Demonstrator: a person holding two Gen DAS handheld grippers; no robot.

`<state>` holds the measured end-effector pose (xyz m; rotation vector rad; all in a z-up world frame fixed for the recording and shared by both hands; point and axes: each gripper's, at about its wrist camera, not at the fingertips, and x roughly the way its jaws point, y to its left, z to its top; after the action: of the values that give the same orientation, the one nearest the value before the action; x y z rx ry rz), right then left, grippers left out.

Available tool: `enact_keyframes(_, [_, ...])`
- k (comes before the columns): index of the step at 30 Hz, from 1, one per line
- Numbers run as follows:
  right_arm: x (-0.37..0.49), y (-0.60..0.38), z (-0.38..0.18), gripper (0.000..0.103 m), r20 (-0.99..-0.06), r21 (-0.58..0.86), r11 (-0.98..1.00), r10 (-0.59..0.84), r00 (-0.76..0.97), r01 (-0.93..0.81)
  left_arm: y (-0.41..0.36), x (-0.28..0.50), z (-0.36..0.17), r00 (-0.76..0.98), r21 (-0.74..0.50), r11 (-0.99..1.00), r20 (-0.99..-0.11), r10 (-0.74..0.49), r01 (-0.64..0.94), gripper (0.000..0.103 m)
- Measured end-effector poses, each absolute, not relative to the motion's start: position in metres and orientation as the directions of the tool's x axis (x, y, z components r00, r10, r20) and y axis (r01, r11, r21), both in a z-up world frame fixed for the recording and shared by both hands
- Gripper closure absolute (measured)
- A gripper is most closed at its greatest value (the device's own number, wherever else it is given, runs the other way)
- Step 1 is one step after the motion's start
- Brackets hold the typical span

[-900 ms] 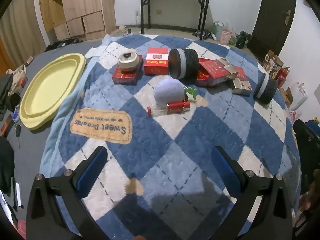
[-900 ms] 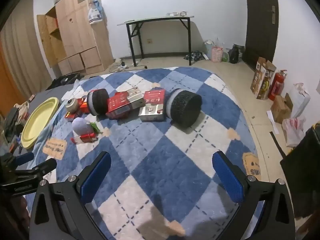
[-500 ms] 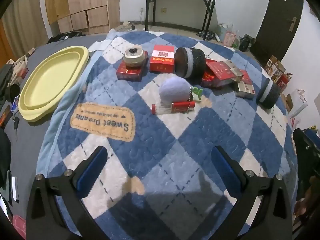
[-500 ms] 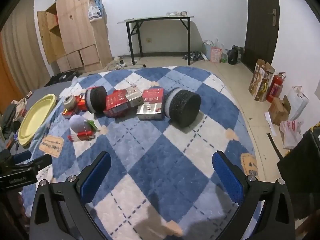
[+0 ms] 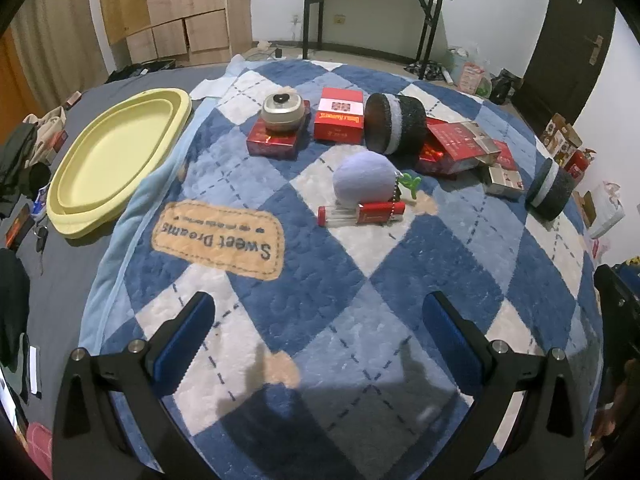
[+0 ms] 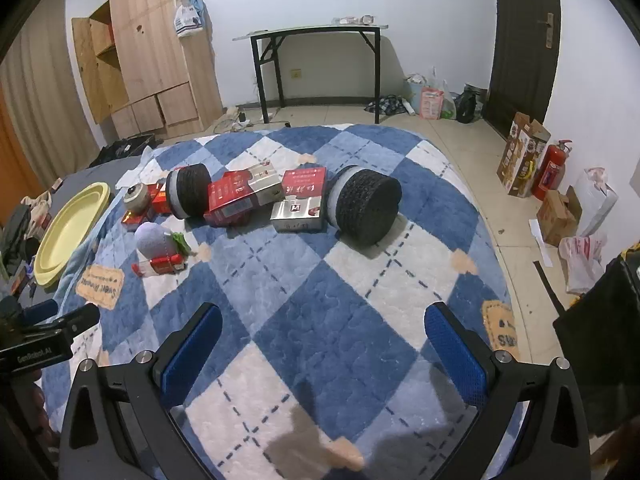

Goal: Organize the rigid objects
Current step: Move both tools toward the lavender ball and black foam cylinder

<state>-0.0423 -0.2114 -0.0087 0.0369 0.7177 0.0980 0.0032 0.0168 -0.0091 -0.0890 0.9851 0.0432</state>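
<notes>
Blue-and-white diamond blanket (image 5: pixel 320 280) carries the clutter. Yellow oval tray (image 5: pixel 116 156) lies at its left edge. Black rolls (image 6: pixel 366 212), red boxes (image 5: pixel 338 120) and lavender plush ball (image 5: pixel 364 178) are grouped mid-blanket. Left gripper (image 5: pixel 318 338) and right gripper (image 6: pixel 320 344): jaws fully spread, empty, above bare blanket.
</notes>
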Motion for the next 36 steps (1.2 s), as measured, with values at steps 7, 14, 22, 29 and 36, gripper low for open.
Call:
enact_keyframes(7, [-0.0421,-0.2088,-0.0074,0.000,-0.656,0.063,0.995,0.101,0.748,-0.079,0.0179,0.0036,-0.0109,0.545,-0.063,0.995,-0.839,-0.009,-0.082,0.000])
enact_keyframes(14, [-0.0419,-0.2088,-0.0073,0.000,-0.656,0.062,0.995,0.100,0.748,-0.078,0.0214,0.0045,-0.0142,0.525,-0.080,0.992,-0.851,-0.015,-0.101,0.000])
enact_keyframes(22, [-0.0417,-0.2089,-0.0082,0.000,-0.659,0.061,0.995,0.096,0.746,-0.075,0.0233,0.0047,-0.0138,0.525,-0.091,0.990,-0.851,-0.021,-0.108,0.000])
enact_keyframes(29, [-0.0405,-0.2091,-0.0079,0.000,-0.662,0.065,0.995,0.099,0.743,-0.075,0.0174,0.0038,-0.0130,0.526,-0.071,0.993,-0.850,-0.012,-0.092,0.000])
enact_keyframes(36, [-0.0392,-0.2096,-0.0078,0.000,-0.664,0.070,0.995,0.095,0.741,-0.066,0.0146,0.0016,-0.0153,0.525,-0.069,0.993,-0.851,-0.011,-0.091,0.000])
